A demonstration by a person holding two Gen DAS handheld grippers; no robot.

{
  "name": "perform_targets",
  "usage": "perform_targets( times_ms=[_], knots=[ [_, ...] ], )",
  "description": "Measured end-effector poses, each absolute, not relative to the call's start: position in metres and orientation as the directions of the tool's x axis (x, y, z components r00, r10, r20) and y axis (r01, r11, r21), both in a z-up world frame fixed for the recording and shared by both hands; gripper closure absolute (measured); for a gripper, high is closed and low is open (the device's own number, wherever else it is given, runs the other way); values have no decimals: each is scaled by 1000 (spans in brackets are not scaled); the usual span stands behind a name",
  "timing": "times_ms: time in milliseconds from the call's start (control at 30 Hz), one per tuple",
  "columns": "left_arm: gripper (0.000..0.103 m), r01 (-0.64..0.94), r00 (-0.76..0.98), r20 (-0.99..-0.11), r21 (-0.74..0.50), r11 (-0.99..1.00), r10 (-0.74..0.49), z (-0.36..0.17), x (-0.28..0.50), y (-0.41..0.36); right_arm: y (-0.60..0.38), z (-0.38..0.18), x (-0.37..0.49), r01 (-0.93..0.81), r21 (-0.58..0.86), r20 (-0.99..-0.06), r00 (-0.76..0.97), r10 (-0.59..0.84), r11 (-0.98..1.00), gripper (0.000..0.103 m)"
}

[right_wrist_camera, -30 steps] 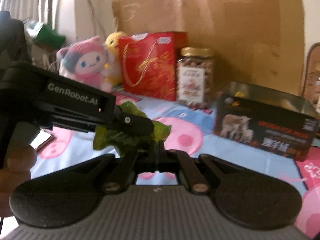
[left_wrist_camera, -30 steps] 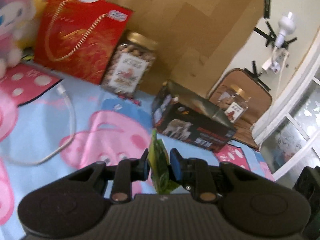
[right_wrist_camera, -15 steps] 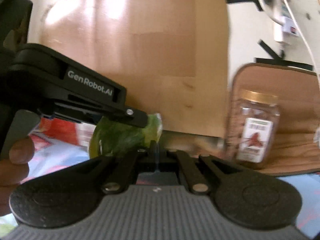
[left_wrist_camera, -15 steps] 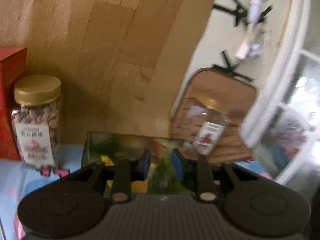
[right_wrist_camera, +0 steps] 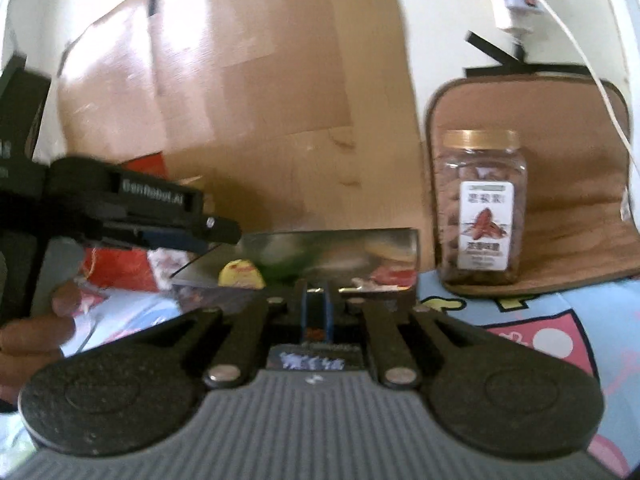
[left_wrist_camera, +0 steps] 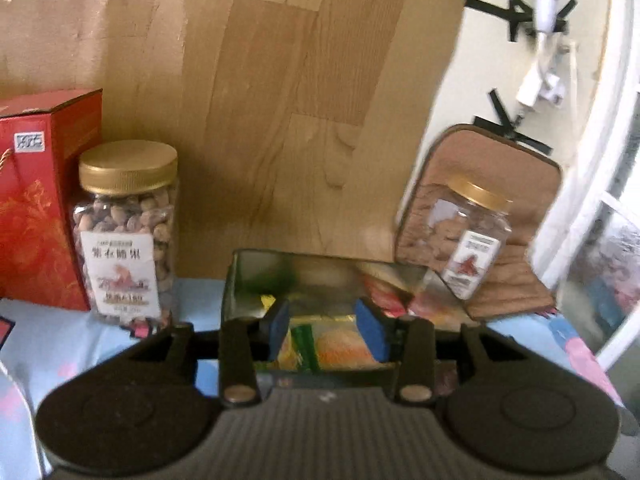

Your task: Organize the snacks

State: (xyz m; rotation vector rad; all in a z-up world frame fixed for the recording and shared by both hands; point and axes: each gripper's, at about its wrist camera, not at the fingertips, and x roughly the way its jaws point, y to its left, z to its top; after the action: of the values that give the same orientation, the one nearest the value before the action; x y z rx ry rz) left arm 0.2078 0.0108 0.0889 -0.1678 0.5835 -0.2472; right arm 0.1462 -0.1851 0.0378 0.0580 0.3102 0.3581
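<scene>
Open tin [left_wrist_camera: 240,280] between jars [left_wrist_camera: 126,232], top unobstructed.

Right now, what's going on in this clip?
A person is sorting snacks into an open metal tin on a cartoon-print cloth. The left hand-held gripper hangs over the tin, its jaws opening with nothing pinched between them; snack packets lie inside below. The right hand-held gripper, at the tin's near edge, is opening too, also empty. Two nut jars stand nearby.

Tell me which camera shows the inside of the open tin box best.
The left wrist view: it looks down into the tin box at the snack packets inside. The right wrist view shows mostly its shiny back wall and blurred reflections.
</scene>
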Motion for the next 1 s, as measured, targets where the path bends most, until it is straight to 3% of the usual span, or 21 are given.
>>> perform_targets(
  times_ms=[67, 100, 133, 200, 333, 433, 500, 533, 567, 600, 633, 700, 833, 867, 1000],
  knots=[
    [62, 193, 794, -551, -170, 967, -255, 87, 193, 8, -186, 36, 141, -387, 121, -318, 857, 404, 914, 89],
    [60, 195, 788, -565, -151, 969, -247, 84, 185, 7, -188, 34, 140, -414, 134, -339, 834, 434, 900, 81],
    [57, 202, 774, -582, -150, 968, -251, 77, 177, 7, -193, 30, 136, -424, 145, -353, 822, 447, 894, 66],
    [55, 205, 725, -632, -183, 961, -275, 62, 169, 8, -202, 23, 130, -413, 161, -379, 812, 443, 896, 53],
    [55, 179, 594, -708, -348, 920, -383, 25, 169, 14, -216, 5, 131, -363, 199, -429, 803, 414, 910, 49],
    [47, 170, 580, -698, -400, 901, -420, 16, 171, 11, -216, -8, 145, -359, 259, -507, 739, 443, 897, 48],
    [51, 175, 574, -690, -423, 889, -442, 16, 172, 7, -210, -9, 146, -398, 267, -523, 705, 479, 878, 53],
    [52, 172, 578, -689, -421, 891, -437, 16, 173, 5, -206, -9, 145, -410, 274, -525, 694, 492, 870, 65],
    [57, 174, 582, -694, -403, 899, -424, 17, 173, 1, -203, -9, 143, -414, 264, -525, 696, 490, 871, 68],
    [61, 181, 587, -699, -377, 909, -407, 17, 172, -3, -201, -9, 141, -418, 256, -520, 700, 489, 871, 78],
    [67, 183, 588, -702, -367, 912, -401, 17, 171, -5, -200, -9, 140, -427, 274, -517, 690, 507, 862, 101],
    [69, 185, 590, -696, -376, 908, -408, 20, 168, -6, -202, -10, 138, -438, 323, -499, 674, 545, 839, 100],
    [74, 186, 624, -668, -378, 907, -406, 32, 165, -4, -194, -8, 132, -463, 277, -478, 694, 539, 842, 100],
    [80, 194, 629, -655, -387, 901, -417, 35, 165, -3, -194, -8, 132, -469, 278, -474, 692, 544, 839, 100],
    [86, 187, 639, -656, -374, 908, -401, 39, 169, -4, -197, -7, 130, -490, 280, -444, 696, 564, 825, 93]
  ],
)
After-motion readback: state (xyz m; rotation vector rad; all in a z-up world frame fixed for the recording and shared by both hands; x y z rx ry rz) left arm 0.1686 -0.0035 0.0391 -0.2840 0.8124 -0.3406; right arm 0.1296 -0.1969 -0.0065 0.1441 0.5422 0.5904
